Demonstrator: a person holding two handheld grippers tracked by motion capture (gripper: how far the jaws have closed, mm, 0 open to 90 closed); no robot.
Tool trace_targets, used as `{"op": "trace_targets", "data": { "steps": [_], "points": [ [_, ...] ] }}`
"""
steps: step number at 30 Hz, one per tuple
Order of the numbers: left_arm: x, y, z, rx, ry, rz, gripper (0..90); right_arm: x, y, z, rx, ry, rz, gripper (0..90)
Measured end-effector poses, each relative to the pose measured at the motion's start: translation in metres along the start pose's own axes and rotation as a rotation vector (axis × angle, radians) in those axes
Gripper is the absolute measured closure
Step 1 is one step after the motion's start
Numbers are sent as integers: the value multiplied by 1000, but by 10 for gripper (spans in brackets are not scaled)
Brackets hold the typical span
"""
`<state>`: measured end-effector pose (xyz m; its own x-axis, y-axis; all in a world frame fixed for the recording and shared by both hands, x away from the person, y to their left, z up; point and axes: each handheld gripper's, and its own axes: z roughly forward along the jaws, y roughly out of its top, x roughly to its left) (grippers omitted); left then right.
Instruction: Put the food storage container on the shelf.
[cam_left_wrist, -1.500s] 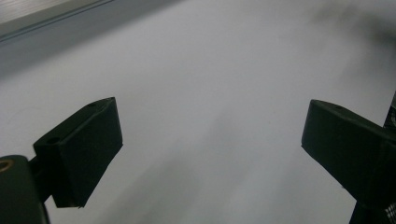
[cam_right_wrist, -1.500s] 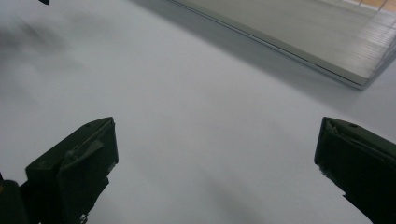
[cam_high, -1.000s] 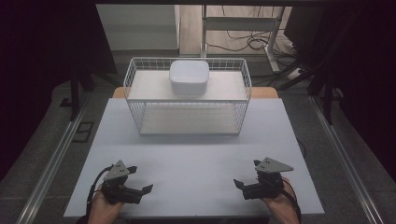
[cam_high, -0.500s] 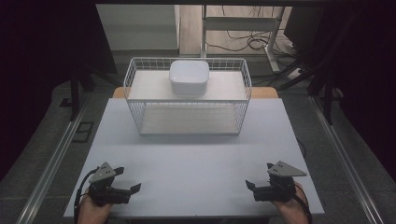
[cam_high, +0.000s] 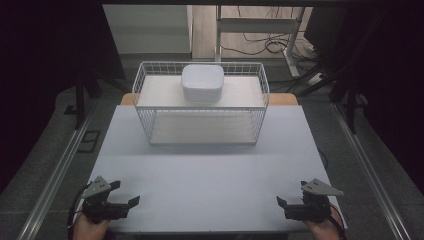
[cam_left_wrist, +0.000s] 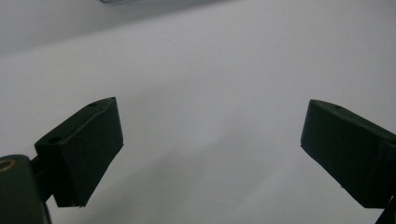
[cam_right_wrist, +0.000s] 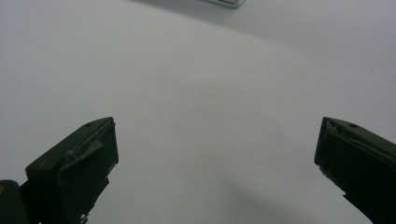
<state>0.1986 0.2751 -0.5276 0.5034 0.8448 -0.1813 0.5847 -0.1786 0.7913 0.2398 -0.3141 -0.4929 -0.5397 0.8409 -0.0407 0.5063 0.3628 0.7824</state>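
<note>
While resting upper centre atop the wire basket (cam_high: 200, 125), white lidded container (cam_high: 202, 82) looks rigid, light, smooth-sided; best gripped across opposite walls. Left tool (cam_high: 122, 205) and right tool (cam_high: 282, 202), lower corners of desk (cam_high: 210, 175), gape wide, empty.

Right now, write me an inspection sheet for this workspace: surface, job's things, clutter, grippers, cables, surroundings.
Surface: white table, flat and bare between the grippers.
Job's things: white wire basket at the far side of the table; white rounded box resting on the shelf inside it.
Clutter: nothing seen.
Grippers: left gripper at the near left corner, jaws wide apart, holding nothing; right gripper at the near right corner, jaws wide apart, holding nothing.
Cables: black cable trailing from the left gripper; loose floor cables behind the table.
Surroundings: metal rails on both sides, dark beyond.
</note>
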Motion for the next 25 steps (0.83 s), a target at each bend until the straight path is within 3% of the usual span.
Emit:
{"op": "trace_targets", "data": {
  "steps": [12,20,25],
  "points": [
    [6,-2,-1,-2,-3,-40,51,-8,-15,-4,43,-7,48,0],
    [6,-1,2,33,12,-51,59,-8,-17,-6,53,-14,60,0],
    [7,0,4,50,25,-80,67,-9,-17,-4,69,-11,66,2]
  ]
}}
